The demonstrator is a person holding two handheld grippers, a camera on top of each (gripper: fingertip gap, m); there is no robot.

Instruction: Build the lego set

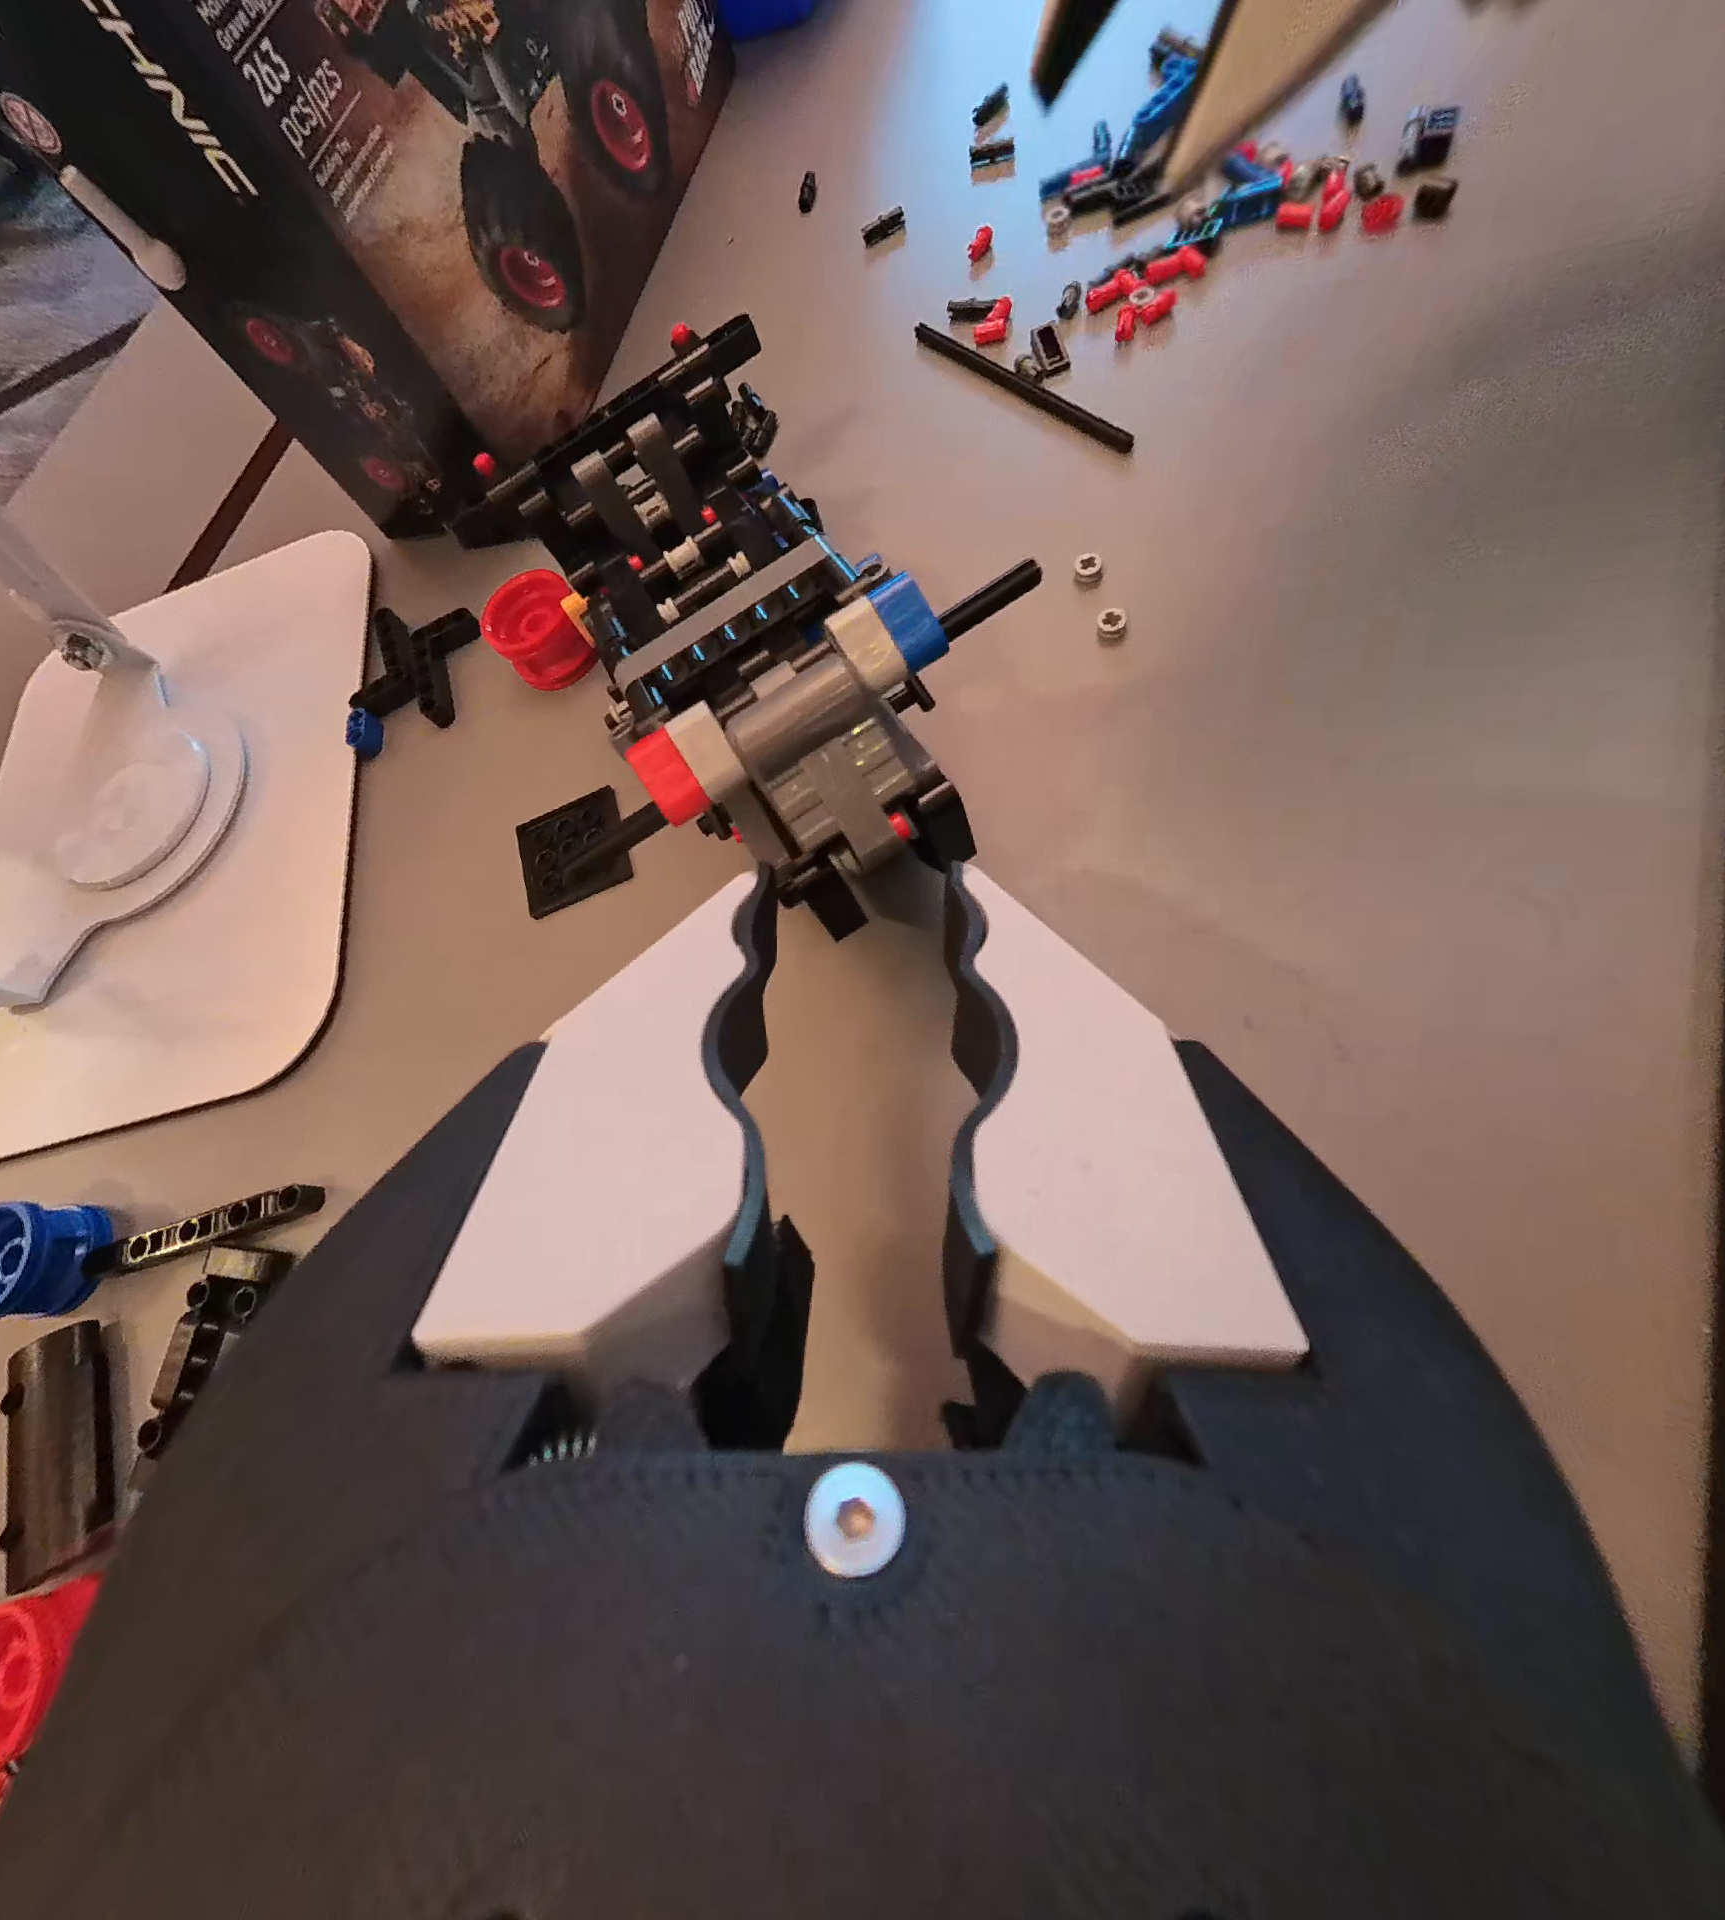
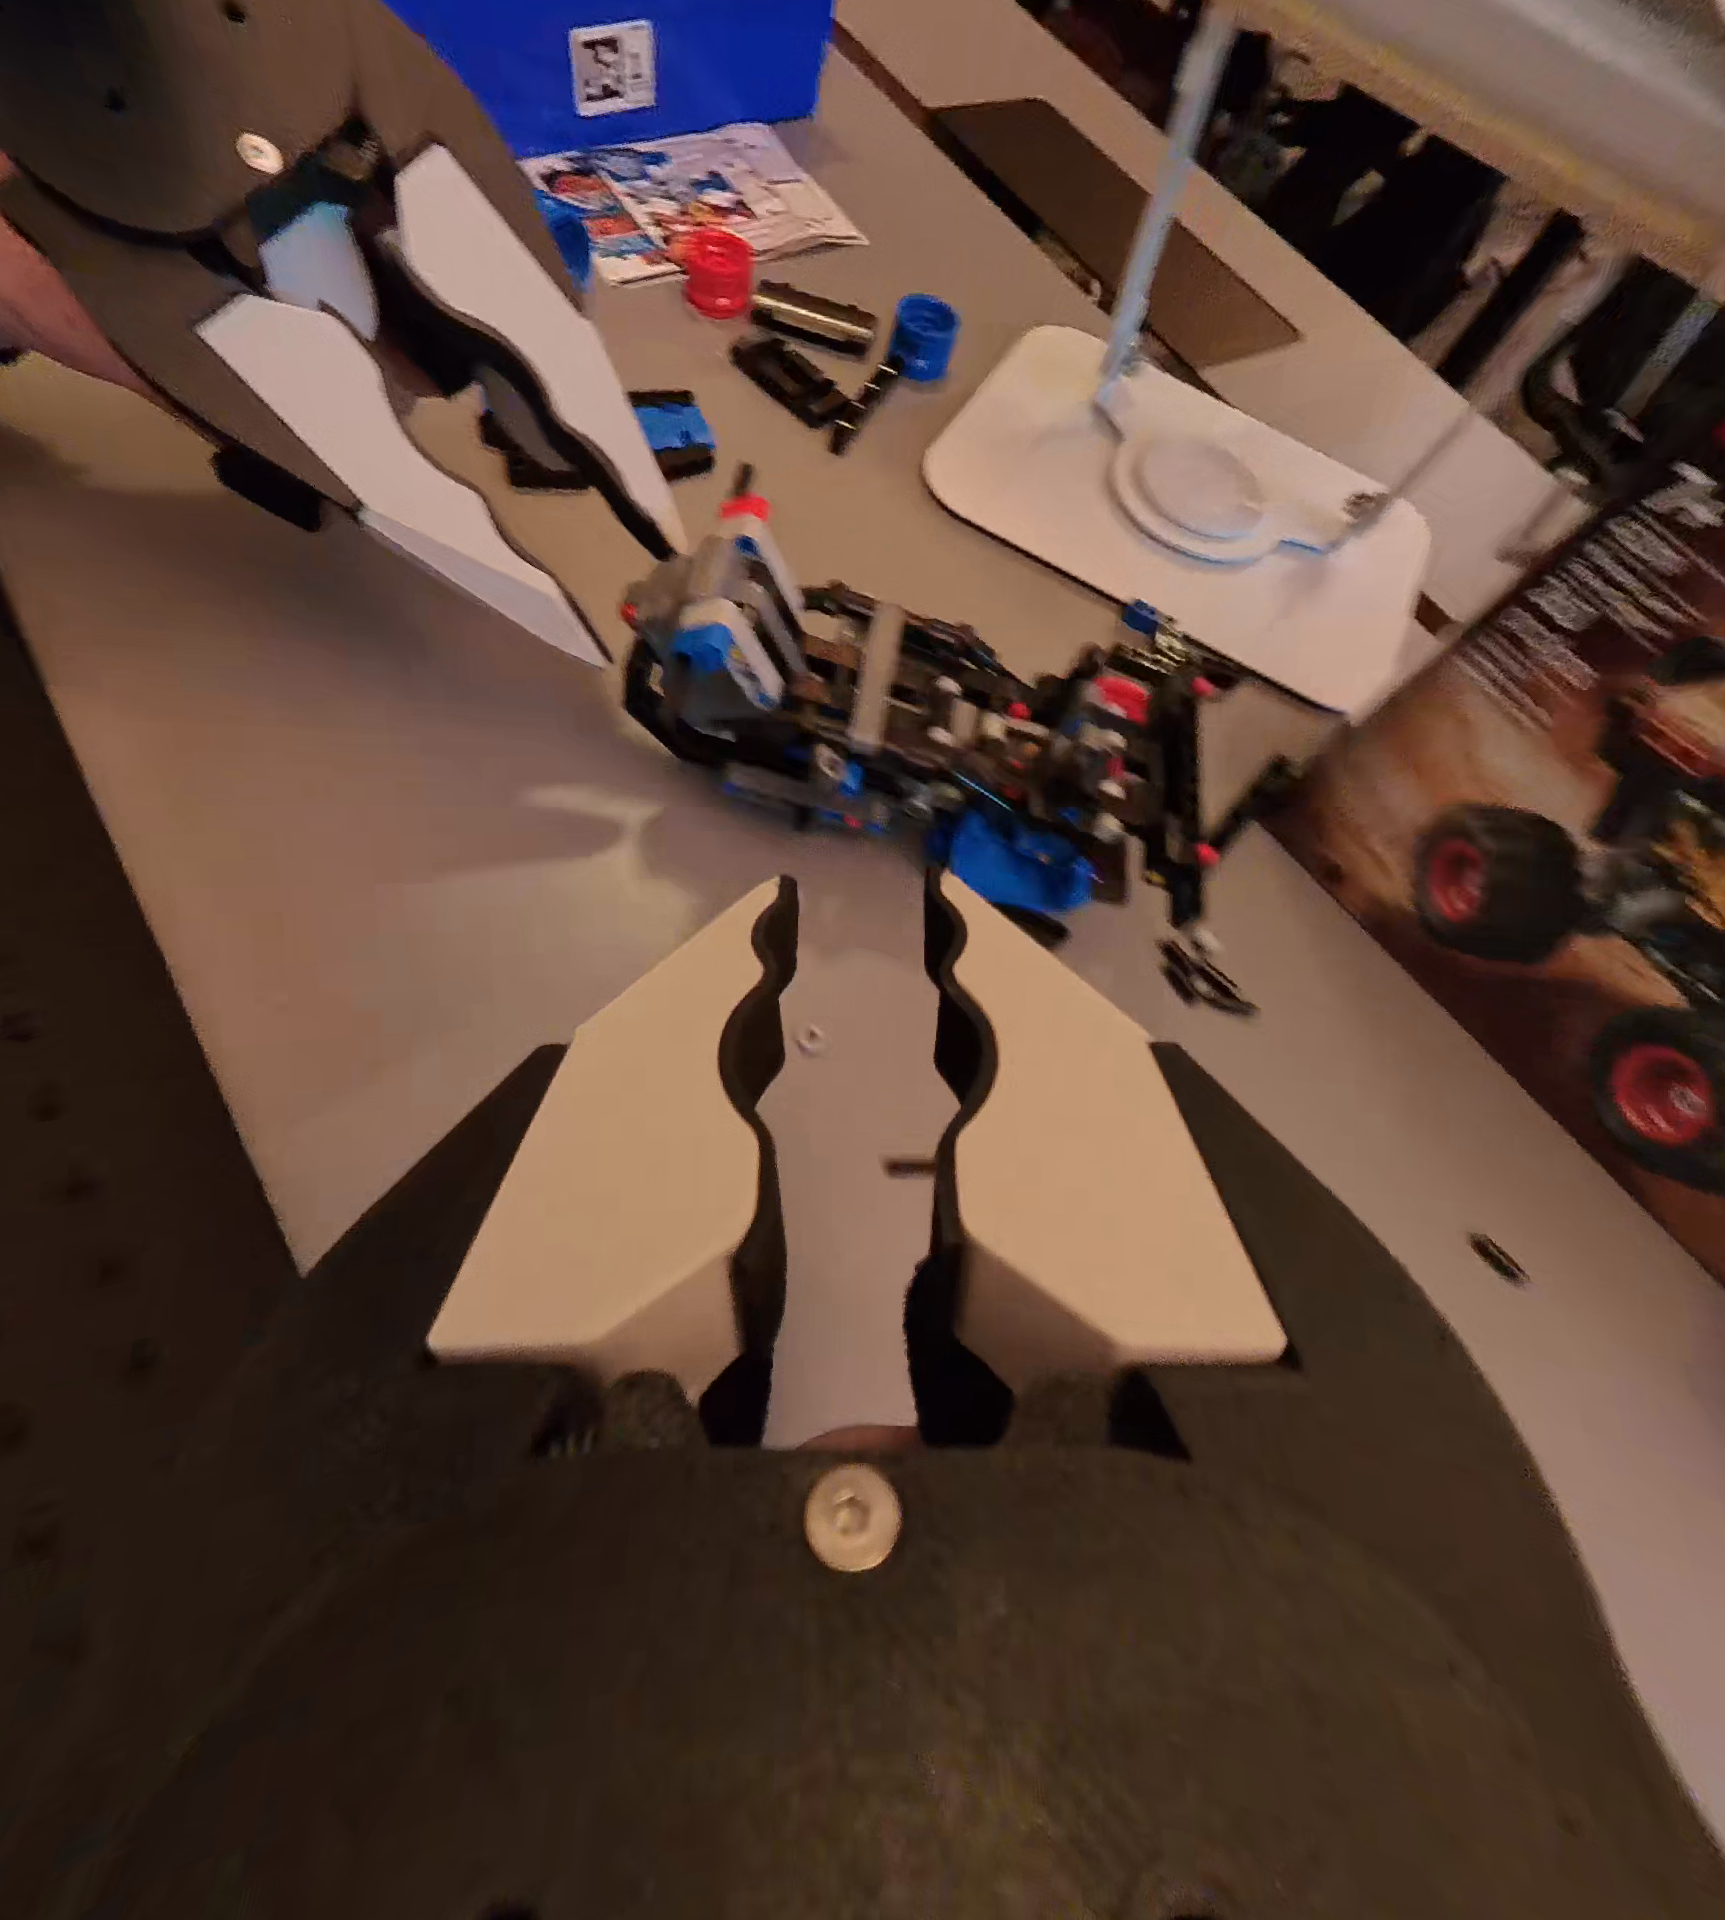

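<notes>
Chassis (image 1: 733,665) rear behind gripper fingertips (image 1: 957,894)

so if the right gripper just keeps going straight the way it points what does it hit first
Probably the blue wheel hub at the near side of the lego chassis; the right gripper is open, with bare table before it. Depth is unclear.

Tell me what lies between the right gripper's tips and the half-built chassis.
Only bare grey table separates the right gripper from the chassis, as the right wrist view shows.
</notes>
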